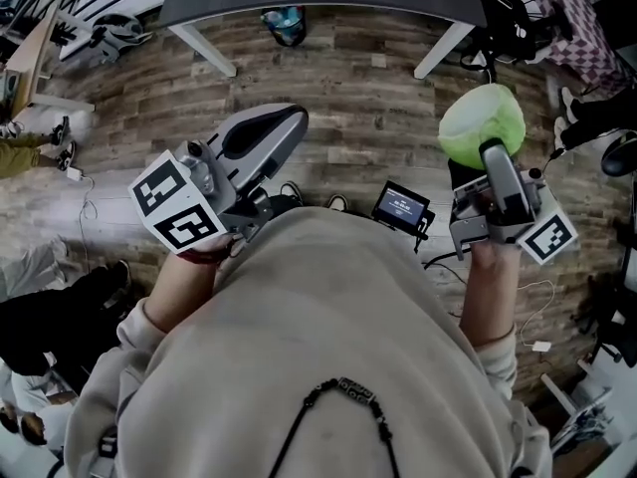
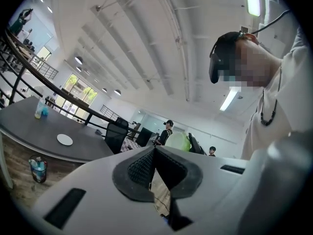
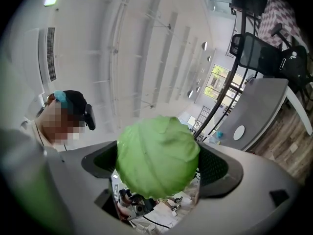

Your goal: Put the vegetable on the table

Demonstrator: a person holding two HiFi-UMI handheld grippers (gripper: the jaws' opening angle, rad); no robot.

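**Q:** Two grippers are showing. How is each one standing?

**A:** The right gripper [image 1: 491, 150] is clenching a green cabbage [image 3: 157, 154]. Its jaws are spread wide and pressing on the head from both sides. The left gripper [image 2: 155, 153] is carrying nothing, and its jaws are meeting at the tips.

**Q:** Which way is the vegetable pointing?

**A:** The cabbage [image 1: 482, 118] is sitting at the far end of the right jaws and bulging past their tips. It is nearly round, so no long axis can be told. It is hanging over the wooden floor [image 1: 358, 88], short of the dark table [image 1: 328, 3] ahead of the gripper. Beyond the jaws, a white plate [image 3: 238, 132] is lying on that table.

**Q:** How are the hands posing?

**A:** The right hand [image 1: 488, 252] is gripping behind its marker cube [image 1: 547, 237], with the jaws aiming forward and away from the body. The left hand [image 1: 199, 257] is gripping low beside the chest. Its jaws are slanting forward toward the right gripper and tilting upward, well apart from the cabbage.
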